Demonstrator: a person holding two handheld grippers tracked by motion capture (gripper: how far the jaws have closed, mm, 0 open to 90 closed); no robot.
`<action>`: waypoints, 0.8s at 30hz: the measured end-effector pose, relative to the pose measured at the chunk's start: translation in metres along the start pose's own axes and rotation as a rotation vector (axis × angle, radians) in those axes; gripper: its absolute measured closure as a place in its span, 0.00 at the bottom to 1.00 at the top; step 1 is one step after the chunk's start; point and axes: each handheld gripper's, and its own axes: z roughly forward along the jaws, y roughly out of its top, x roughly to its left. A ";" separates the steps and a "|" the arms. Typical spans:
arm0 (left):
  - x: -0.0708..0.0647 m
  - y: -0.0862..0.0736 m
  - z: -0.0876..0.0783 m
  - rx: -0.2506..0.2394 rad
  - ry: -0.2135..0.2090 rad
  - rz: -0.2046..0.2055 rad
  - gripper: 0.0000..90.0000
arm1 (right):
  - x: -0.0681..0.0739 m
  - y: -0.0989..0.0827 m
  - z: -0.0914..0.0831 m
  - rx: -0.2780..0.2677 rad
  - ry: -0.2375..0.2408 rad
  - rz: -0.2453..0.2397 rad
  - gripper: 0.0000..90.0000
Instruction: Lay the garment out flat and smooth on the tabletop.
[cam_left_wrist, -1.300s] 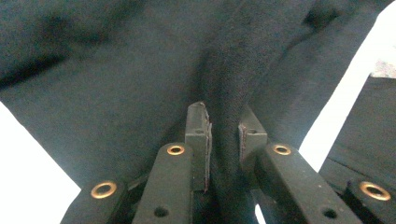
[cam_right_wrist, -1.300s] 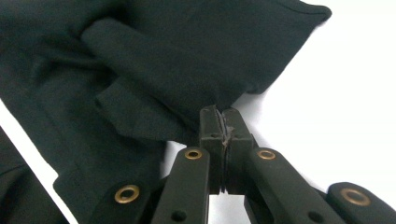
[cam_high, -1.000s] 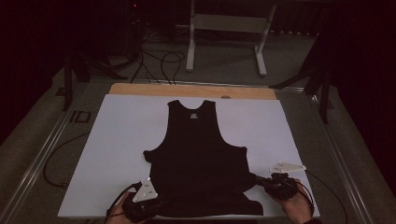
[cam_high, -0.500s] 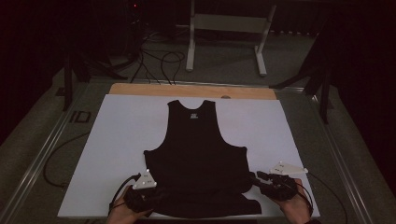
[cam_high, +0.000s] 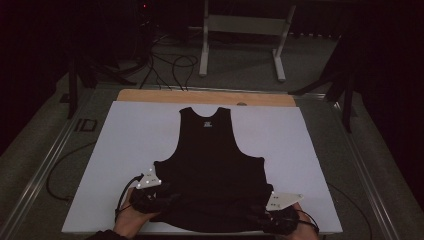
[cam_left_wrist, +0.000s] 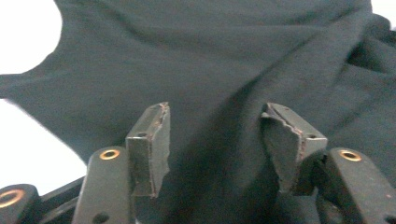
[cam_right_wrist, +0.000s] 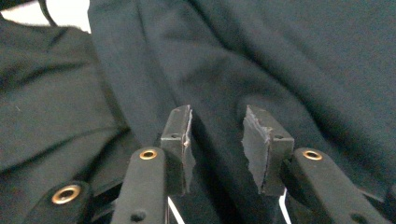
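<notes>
A black tank top (cam_high: 210, 160) lies flat on the white sheet (cam_high: 125, 150), neck away from me and hem bunched near the front edge. My left gripper (cam_high: 167, 194) rests on the hem's left corner, and its jaws have just been opening. In the left gripper view its pads (cam_left_wrist: 149, 140) stand wide apart over the dark cloth (cam_left_wrist: 210, 46) without pinching it. My right gripper (cam_high: 261, 218) sits at the hem's right corner. Its jaws have just been closing a little, but a gap stays between the pads (cam_right_wrist: 266, 144), with the rumpled cloth (cam_right_wrist: 280, 56) lying under them.
The sheet covers a table with a wooden strip (cam_high: 205, 96) bare at the far edge and metal rails (cam_high: 45, 170) on both sides. Beyond the table stand a metal frame (cam_high: 240, 30) and floor cables (cam_high: 170, 65). A cable (cam_high: 55, 175) loops off the left side.
The left gripper has moved away from the front edge onto the hem's left corner. The right gripper has drawn back toward the front edge and inward. The hem now looks more bunched.
</notes>
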 end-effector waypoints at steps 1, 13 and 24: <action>0.005 0.000 -0.004 -0.007 0.060 -0.008 0.47 | -0.001 0.000 0.001 0.014 -0.007 -0.006 0.72; -0.016 0.005 -0.038 -0.157 0.051 0.054 0.55 | -0.011 -0.002 0.007 0.078 -0.088 0.043 0.95; -0.062 -0.011 -0.004 -0.007 -0.139 0.190 0.66 | -0.012 -0.002 0.007 0.081 -0.084 0.051 0.95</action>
